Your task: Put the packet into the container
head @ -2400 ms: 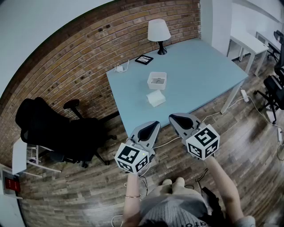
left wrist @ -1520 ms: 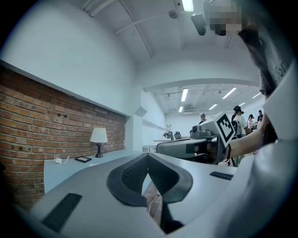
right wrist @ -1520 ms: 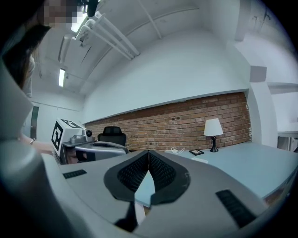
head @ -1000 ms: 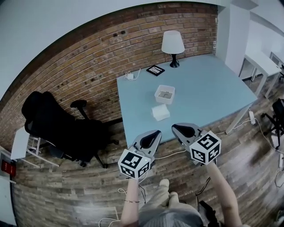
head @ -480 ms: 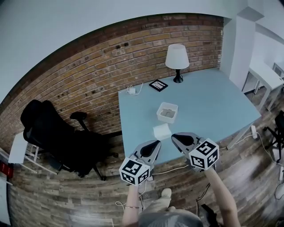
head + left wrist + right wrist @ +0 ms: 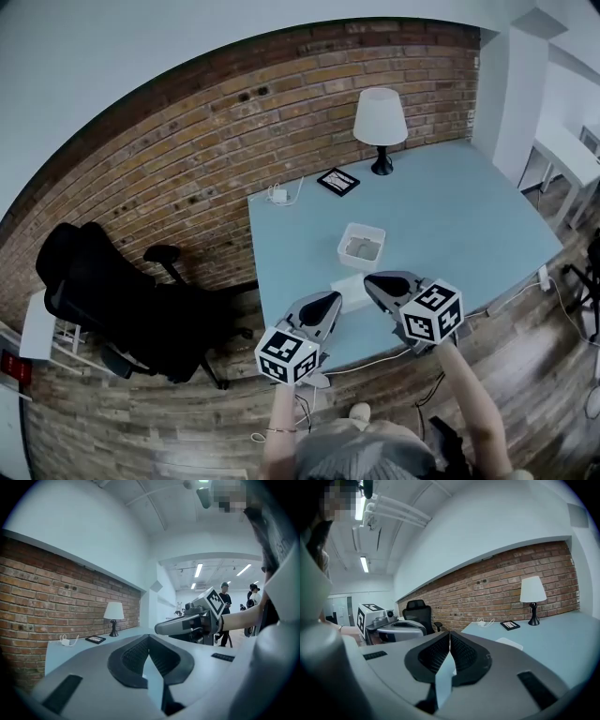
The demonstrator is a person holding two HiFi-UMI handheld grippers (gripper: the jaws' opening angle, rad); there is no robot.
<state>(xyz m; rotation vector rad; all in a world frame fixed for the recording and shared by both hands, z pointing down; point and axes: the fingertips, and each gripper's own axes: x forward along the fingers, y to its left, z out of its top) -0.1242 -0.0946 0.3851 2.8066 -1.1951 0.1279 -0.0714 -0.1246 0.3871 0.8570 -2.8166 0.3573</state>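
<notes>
Awaiting pickup: packet (image 6: pixel 350 289) on surface (image 6: pixel 450 216), near side of container (image 6: pixel 362 246) — left hand-held gripper (image 6: pixel 323 302), right hand-held gripper (image 6: pixel 377 283) both closed, empty.

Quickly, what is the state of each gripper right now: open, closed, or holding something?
The grey left gripper: closed, jaws together, holding nothing.
The grey right gripper: closed, jaws together, holding nothing.
</notes>
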